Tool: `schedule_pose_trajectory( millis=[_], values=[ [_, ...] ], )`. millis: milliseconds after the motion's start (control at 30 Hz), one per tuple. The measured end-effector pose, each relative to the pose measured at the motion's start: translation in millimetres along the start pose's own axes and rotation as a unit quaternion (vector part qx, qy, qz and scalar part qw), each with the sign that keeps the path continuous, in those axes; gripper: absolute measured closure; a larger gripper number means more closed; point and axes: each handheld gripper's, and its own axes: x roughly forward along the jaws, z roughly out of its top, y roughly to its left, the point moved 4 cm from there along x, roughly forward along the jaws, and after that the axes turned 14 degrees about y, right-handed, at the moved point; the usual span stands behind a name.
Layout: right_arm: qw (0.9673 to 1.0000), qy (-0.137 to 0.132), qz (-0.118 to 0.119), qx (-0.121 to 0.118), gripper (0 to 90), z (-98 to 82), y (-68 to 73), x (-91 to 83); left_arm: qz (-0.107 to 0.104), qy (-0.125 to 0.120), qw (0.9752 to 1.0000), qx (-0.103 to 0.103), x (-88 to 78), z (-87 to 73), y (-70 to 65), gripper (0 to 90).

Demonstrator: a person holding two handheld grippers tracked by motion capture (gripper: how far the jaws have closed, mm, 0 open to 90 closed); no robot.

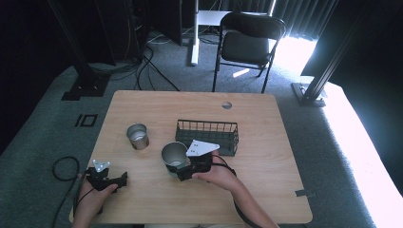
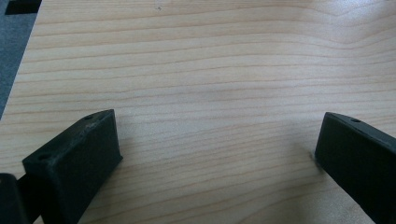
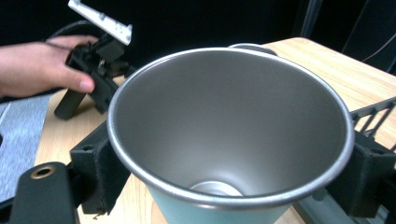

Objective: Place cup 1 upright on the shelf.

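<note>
A metal cup (image 1: 172, 153) with a teal outside stands in front of the black wire basket (image 1: 207, 135). My right gripper (image 1: 177, 167) is shut on it, one jaw on each side of its wall. In the right gripper view the cup (image 3: 224, 121) opens toward the camera between the pads (image 3: 100, 163), and whether it rests on the table I cannot tell. A second metal cup (image 1: 138, 136) stands upright to the left. My left gripper (image 1: 122, 180) lies near the table's front left corner, open; its jaws stand wide apart over bare wood (image 2: 215, 93).
The wire basket has nothing in it. A hole (image 1: 226, 105) sits near the table's (image 1: 266, 156) far edge. A black chair (image 1: 247, 42) stands beyond the table. A cable loop (image 1: 64, 168) lies on the floor at the left.
</note>
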Motion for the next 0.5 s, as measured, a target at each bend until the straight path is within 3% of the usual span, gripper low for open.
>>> schedule_pose_trajectory(
  millis=[233,500],
  values=[
    [0.9997,-0.022,-0.005,0.003,13.5,12.2,-4.8,-13.6,0.001,0.0,1.0,0.001,0.0,0.0,0.2,0.6],
    [0.9979,-0.056,-0.028,0.014,13.5,34.7,-19.8,-39.0,0.0,0.001,1.0,0.001,0.0,-0.1,0.1,0.6]
  ],
)
